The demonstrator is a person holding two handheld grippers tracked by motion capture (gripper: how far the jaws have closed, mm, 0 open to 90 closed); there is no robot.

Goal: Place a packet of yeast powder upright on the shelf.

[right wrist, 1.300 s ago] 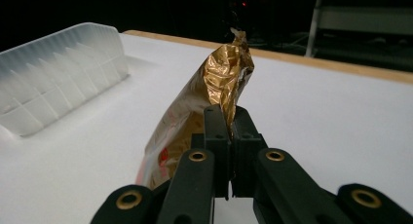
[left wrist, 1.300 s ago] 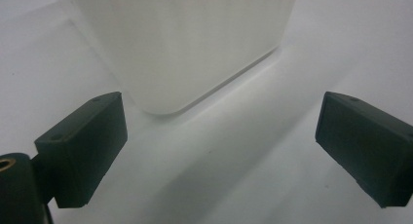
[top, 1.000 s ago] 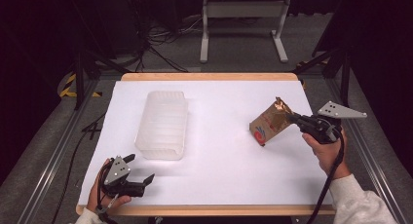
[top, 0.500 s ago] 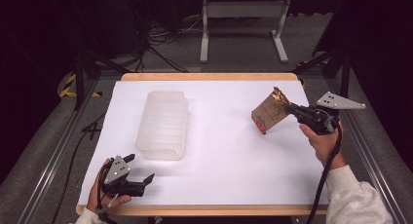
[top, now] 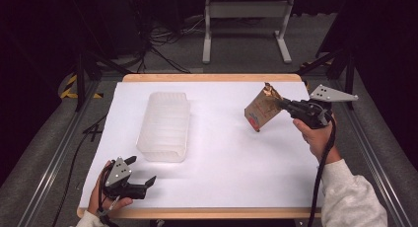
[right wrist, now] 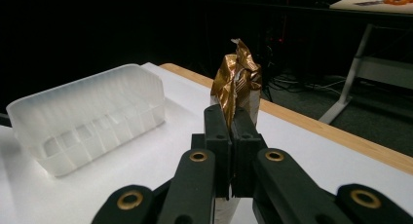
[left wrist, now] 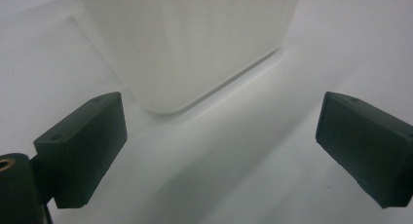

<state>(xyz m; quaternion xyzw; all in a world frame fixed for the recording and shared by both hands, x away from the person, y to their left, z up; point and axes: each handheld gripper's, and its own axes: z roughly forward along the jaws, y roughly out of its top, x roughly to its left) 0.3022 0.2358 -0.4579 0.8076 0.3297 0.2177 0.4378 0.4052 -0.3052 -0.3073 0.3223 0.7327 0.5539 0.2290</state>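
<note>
A brown and gold snack packet (top: pixel 261 110) with a red mark hangs above the white table (top: pixel 231 163) at the right. My right gripper (top: pixel 282 104) is shut on its crumpled gold top (right wrist: pixel 237 78), jaws pressed together on the foil. A translucent plastic bin (top: pixel 165 125) lies upside down left of centre; the bin (right wrist: pixel 87 117) is to the left in the right gripper view. My left gripper (top: pixel 140 173) rests open near the front left corner, a short way from the bin's near corner (left wrist: pixel 195 44), with nothing between its pads (left wrist: pixel 83 146).
The table's wooden far edge (top: pixel 212 78) borders a dark floor with cables and a grey metal stand (top: pixel 245 19). Metal rails (top: pixel 44 172) run along both sides of the table. A person's sleeve (top: pixel 352 197) enters at the lower right.
The right gripper has carried the packet farther from the person and slightly left, lifting it higher off the table. The left gripper stays put.
</note>
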